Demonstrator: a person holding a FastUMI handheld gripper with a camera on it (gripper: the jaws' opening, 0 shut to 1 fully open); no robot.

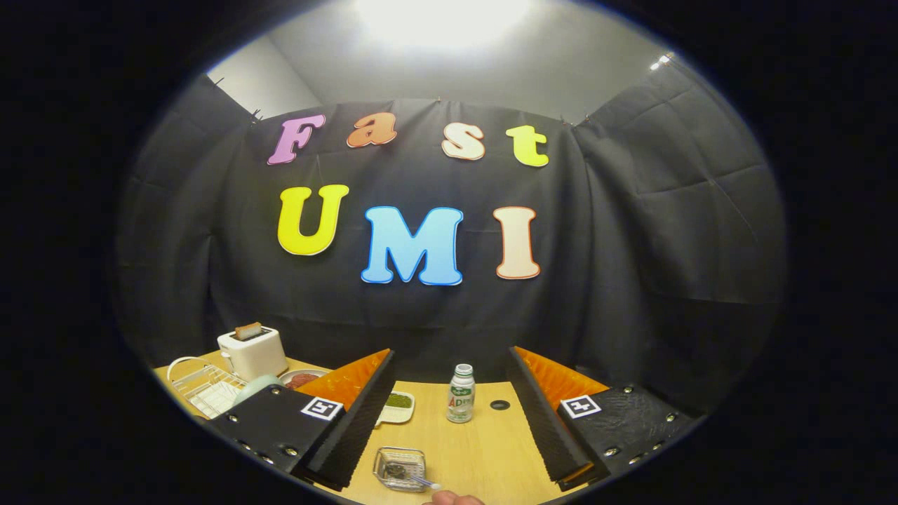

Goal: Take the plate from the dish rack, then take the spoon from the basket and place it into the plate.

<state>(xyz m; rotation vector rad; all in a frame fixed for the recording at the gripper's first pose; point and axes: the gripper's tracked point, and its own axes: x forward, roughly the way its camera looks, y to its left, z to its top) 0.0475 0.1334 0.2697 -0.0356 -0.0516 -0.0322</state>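
My gripper (449, 421) is open, its two black fingers (354, 428) spread wide above the wooden table (484, 449), with nothing between them. A white wire dish rack (203, 386) sits at the far left, beyond the left finger, and a pale green plate (254, 386) leans in it. Low between the fingers stands a small wire basket (400, 468) with a spoon in it; the spoon's pale handle (426, 482) sticks out toward the right. A person's fingertip (452, 499) shows just below the basket.
A white toaster (252, 351) with a slice of bread stands behind the rack. A plate with dark red food (303, 379) lies next to it. A small white dish of green stuff (398, 405) and a small bottle (461, 394) stand mid-table, near a dark hole (499, 405).
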